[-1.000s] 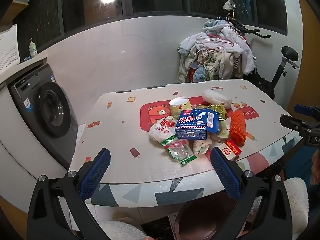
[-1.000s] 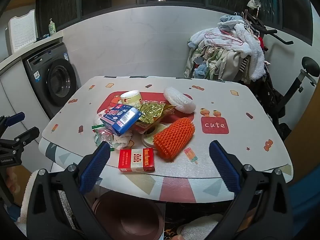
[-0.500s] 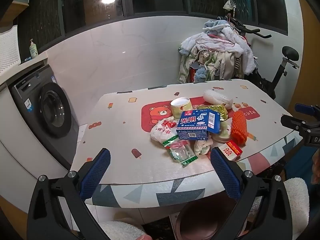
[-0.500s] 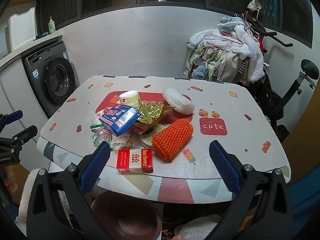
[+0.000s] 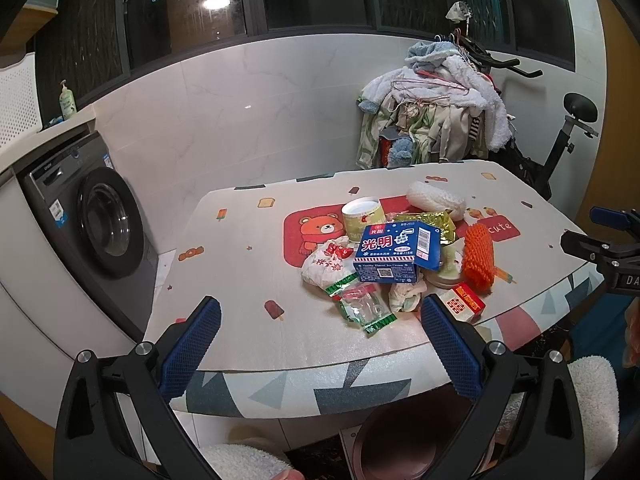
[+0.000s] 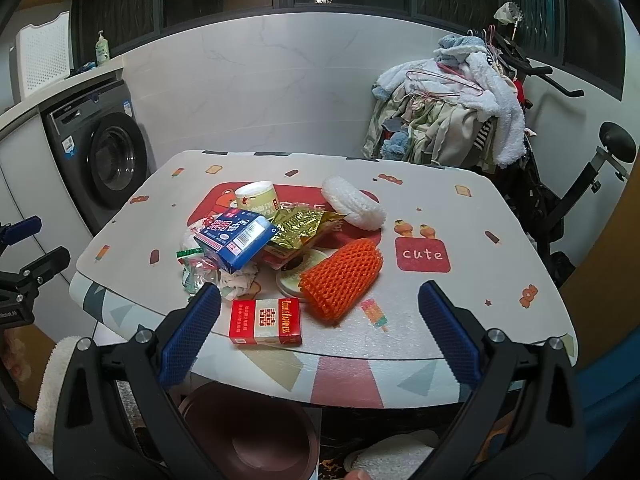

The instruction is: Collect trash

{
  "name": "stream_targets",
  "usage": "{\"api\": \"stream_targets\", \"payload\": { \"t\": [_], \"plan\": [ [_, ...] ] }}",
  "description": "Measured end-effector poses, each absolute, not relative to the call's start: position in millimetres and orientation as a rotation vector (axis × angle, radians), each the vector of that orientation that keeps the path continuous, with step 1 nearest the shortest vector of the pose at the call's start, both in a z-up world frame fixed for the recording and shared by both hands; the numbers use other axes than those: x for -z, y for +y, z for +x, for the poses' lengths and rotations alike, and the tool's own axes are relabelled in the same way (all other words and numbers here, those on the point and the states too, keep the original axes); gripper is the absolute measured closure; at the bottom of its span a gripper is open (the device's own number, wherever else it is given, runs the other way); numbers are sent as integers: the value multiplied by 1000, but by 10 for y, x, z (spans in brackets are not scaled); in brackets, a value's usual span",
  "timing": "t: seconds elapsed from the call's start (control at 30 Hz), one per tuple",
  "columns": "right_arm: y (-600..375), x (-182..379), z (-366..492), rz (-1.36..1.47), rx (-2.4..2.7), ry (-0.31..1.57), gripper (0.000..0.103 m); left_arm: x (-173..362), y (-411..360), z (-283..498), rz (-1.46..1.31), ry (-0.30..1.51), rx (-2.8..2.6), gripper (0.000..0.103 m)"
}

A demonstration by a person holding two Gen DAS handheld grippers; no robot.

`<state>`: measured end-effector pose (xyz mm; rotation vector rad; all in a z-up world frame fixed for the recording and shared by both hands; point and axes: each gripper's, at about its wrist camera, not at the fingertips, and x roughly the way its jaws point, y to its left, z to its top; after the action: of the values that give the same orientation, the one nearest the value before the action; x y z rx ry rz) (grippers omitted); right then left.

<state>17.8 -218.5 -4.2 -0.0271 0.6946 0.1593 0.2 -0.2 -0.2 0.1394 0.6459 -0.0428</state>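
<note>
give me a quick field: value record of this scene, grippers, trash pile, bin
left gripper: open, empty, short of the table edge
right gripper: open, empty, facing the pile
table: patterned cloth, trash heaped mid-table
top of pile: blue carton
nearest edge: red cigarette box
also there: orange foam net, white foam net, gold wrapper, paper cup
bin: brownish, under the table edge

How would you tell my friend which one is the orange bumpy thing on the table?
Find the table with the cartoon-print cover and the heap of trash in its middle. On the heap's near right side, beside the red patch that says "cute", lies the orange foam-net sleeve, rolled like a tube. Only it is bright orange with a mesh of holes; the white foam-net sleeve farther back is pale.
</note>
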Motion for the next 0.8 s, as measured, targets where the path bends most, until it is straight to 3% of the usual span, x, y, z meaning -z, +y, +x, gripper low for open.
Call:
{"api": "stream_targets", "payload": {
  "t": [0.8],
  "plan": [
    [-2177, 42, 143, -46, -127, 688, 6, -96, 71, 20, 142, 644, 42, 5]
  ]
}}
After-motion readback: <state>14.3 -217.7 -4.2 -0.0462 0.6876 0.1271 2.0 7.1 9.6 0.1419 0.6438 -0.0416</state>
